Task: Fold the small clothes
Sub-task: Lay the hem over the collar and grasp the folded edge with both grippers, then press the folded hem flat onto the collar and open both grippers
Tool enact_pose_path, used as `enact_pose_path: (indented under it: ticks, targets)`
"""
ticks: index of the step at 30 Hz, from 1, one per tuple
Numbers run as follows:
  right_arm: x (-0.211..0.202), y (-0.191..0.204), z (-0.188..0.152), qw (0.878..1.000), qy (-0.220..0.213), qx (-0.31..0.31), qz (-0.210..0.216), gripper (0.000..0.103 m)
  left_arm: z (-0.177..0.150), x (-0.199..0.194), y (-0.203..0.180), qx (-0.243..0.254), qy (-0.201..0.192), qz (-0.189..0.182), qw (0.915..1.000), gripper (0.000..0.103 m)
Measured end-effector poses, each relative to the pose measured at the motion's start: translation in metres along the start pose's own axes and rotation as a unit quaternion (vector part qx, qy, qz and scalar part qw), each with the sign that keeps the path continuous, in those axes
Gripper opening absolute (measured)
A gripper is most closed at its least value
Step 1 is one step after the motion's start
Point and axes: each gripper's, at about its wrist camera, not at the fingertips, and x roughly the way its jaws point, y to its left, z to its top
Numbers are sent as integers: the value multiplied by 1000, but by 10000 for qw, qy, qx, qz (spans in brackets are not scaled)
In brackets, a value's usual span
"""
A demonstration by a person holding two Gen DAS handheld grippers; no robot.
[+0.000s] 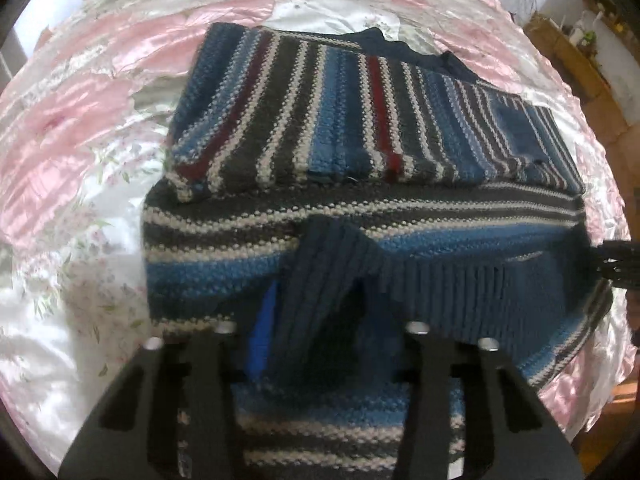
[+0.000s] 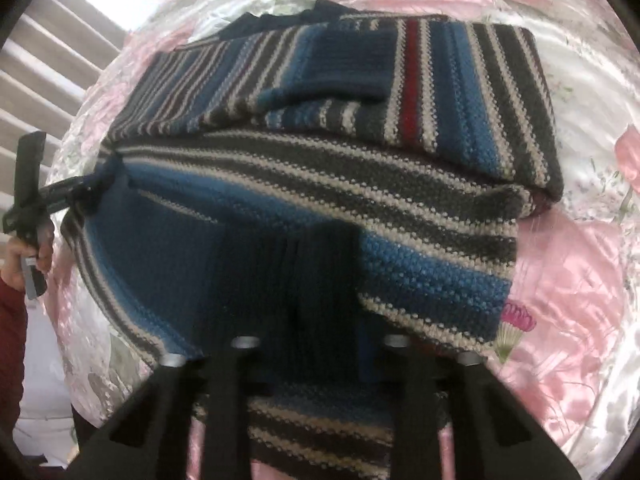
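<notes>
Left wrist view, from the left: pink-and-white floral satin bedspread (image 1: 72, 184), glossy and wrinkled, filling the whole left side. Then, at centre, a striped knit sweater (image 1: 320, 128) in blue, charcoal, cream and dark red, lying on the bedspread and partly folded, a striped panel laid across the upper body. Nearest the lens, the navy ribbed hem (image 1: 440, 292) lifted off the lower layer and bunched. Left gripper (image 1: 320, 344) clenched on that ribbing, cloth pinched between the black fingers (image 1: 208, 380), though blur makes the exact contact hard to read. At the right edge, tip of the other gripper (image 1: 616, 264) meeting the hem's far end. Beyond, top right, a strip of wooden floor (image 1: 580, 60) and small clutter.

Right wrist view, from the left: pale slatted blinds (image 2: 52, 80) behind; a hand (image 2: 24, 256) with a dark red sleeve (image 2: 10, 340) holding the left gripper (image 2: 94, 190), its tip at the sweater's edge. Centre: same sweater (image 2: 360, 184), horizontal stripes below, the folded panel with vertical stripes above. Right gripper (image 2: 320, 360) closed on the dark ribbed hem (image 2: 304, 280), fabric drawn between its fingers (image 2: 228, 392). To the right, bedspread (image 2: 568, 280) again, pink with a printed flower by the sweater's lower corner.
</notes>
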Motion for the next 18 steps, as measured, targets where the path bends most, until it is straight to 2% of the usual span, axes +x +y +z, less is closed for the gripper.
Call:
enact_pose_path:
  ticks: [1,2,4,9,11,15,18]
  targets:
    - [-5,0,-1,9999,-80,48,95,13,-1,-2,1,-34,1,-85,10000,16]
    - [-9,1,-2,9997,-152,78,180,12,-2,-5,2,-97,-4,-188,9998,10]
    - [-25,3,-8,9987,-381,88,341,12,-6,-15,5,-232,-121,-377,9989,10]
    - [-49,2,-19,9954,-673,242,631,12,-21,-41,3,-282,-471,-535,9971,10]
    - [-49,2,-23,9959,-651,239,578,12,-29,-44,4,-325,-520,-577,9965,10]
    - [-25,-4,-25,9978,-304,415,407,11,-40,-28,6,-325,-312,-488,9978,9]
    - [-24,-6,-25,9971,-330,505,466,11,-39,-29,8,-462,-358,-563,9967,9]
